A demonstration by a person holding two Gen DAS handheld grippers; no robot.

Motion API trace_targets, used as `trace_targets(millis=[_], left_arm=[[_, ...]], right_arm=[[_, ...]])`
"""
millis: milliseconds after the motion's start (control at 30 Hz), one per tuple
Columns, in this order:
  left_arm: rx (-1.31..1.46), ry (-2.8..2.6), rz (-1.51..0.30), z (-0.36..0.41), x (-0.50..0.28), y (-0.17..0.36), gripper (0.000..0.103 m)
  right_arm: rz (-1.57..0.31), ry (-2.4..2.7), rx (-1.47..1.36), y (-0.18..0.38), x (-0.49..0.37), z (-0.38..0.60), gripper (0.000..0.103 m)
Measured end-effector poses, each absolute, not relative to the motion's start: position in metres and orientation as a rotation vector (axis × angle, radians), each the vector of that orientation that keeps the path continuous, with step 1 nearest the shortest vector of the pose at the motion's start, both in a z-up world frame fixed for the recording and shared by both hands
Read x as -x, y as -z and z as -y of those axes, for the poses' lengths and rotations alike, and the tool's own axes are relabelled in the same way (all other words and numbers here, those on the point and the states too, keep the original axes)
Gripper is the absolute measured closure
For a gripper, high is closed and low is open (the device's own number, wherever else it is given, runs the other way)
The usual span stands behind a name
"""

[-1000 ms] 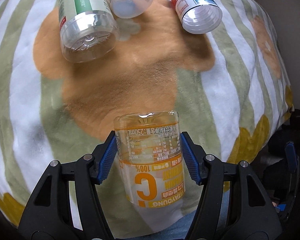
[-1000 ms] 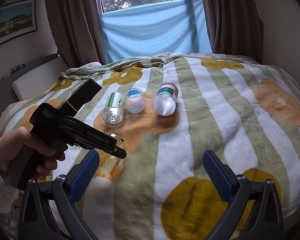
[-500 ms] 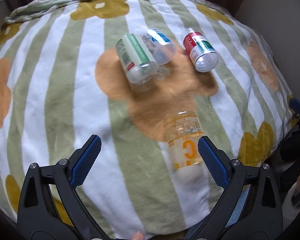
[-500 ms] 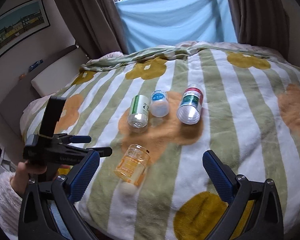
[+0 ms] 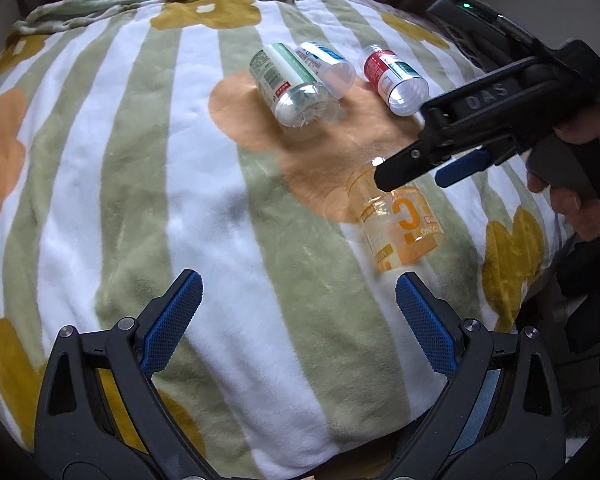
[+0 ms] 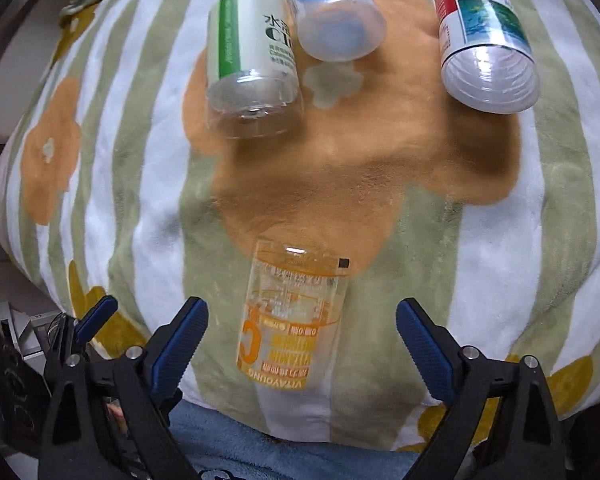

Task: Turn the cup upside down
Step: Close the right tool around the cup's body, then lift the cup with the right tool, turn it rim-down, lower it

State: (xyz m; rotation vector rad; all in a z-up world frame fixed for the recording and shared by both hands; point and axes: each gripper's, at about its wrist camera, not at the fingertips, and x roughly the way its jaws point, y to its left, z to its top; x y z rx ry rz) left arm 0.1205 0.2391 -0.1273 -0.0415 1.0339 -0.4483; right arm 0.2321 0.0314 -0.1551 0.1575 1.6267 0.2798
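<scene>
A clear cup with an orange label stands on the striped blanket near its front edge, its print upside down; it also shows in the left wrist view. My right gripper is open, its blue pads on either side of the cup and apart from it. In the left wrist view the right gripper hangs over the cup and hides its top. My left gripper is open and empty, drawn back to the left of the cup.
Three more cut-bottle cups lie on their sides at the back: green-labelled, blue-labelled, red-labelled. The blanket slopes off at its front and right edges. A blue cloth lies below the front edge.
My left gripper let go of the orange cup and drew back to the left. My right gripper came down and forward over the cup, jaws now on both sides of it.
</scene>
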Motion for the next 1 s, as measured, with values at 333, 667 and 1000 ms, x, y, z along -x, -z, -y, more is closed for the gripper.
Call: trace_targets(millis=[333,667,1000], left_arm=[[0.066,0.49,-1.049,-0.251,-0.115,0.139,0.006],[0.095,0.485,-1.053,-0.26,-0.113,0.14,0.006],[0.157,0.415,-1.045,-0.279,-0.108,0.143,0.006]], right_arm=[[-1.73,-0.229,-0.156,0.182,-0.237,-0.045,0.034],[-1.601,-0.3,-0.152,0.152,-0.237,-0.059,0.046],[-0.685,-0.327,0.071,0.124,-0.144,-0.069,0.046]])
